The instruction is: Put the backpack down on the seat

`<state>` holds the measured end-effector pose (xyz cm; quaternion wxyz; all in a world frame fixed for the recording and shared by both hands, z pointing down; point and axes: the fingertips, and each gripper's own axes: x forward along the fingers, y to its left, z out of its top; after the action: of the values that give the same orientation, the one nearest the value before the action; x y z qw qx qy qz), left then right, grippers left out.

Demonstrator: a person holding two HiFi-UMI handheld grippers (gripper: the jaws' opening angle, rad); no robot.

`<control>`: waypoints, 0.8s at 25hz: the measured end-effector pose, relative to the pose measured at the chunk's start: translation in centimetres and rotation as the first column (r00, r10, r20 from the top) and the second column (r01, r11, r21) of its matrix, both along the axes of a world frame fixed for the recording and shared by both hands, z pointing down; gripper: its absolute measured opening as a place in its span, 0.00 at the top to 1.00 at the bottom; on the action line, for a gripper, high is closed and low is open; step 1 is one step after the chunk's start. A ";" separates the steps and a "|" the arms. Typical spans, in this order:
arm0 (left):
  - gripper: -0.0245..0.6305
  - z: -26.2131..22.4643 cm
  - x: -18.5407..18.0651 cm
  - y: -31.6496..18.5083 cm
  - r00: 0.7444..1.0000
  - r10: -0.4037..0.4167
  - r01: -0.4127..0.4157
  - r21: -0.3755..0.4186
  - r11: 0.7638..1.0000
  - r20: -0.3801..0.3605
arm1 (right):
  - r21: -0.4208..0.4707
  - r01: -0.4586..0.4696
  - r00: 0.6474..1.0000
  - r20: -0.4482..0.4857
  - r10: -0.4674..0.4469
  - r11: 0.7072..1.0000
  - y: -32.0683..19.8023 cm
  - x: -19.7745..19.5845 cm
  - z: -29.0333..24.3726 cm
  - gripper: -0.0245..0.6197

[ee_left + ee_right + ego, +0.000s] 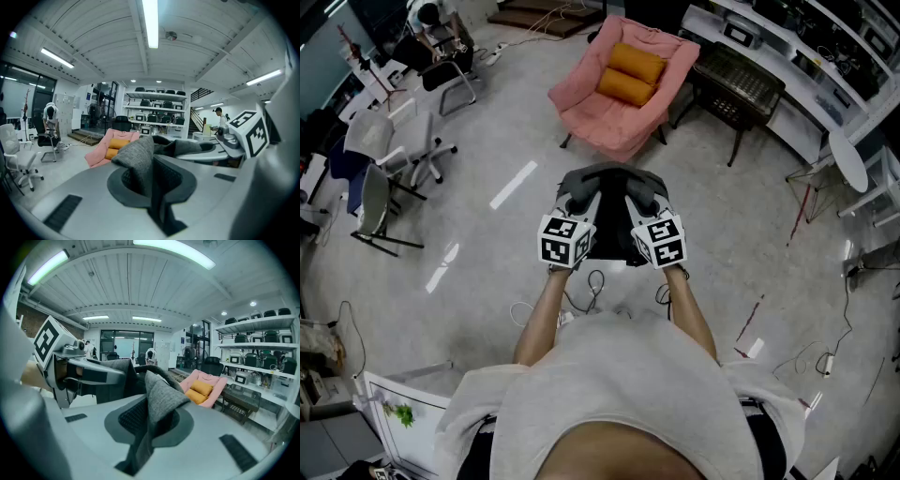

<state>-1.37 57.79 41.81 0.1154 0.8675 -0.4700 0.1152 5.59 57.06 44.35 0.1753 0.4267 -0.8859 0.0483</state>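
Backpack of dark grey woven fabric [613,225] held in the air by both grippers, short of the seat.
A fold of the backpack [138,157] is clamped tight in the left gripper [584,199], another in the right gripper [643,199], the two being set side by side. It is held above the pale floor [487,281], well apart from the pink padded armchair [581,103] with two orange cushions [630,73] ahead.

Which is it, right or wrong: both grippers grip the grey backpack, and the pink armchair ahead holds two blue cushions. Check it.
One error: the cushions on the pink armchair are orange, not blue, as the head view shows. The left gripper and the right gripper do grip the grey backpack.
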 end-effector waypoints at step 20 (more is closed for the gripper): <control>0.91 0.7 3.8 0.2 1.000 -0.023 0.023 0.001 1.000 0.001 | -0.006 0.017 1.000 0.025 -0.017 1.000 0.2 3.7 0.7 0.92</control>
<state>2.44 57.94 42.48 0.1161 0.8620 -0.4801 0.1138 9.28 57.21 45.05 0.1660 0.4179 -0.8915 0.0550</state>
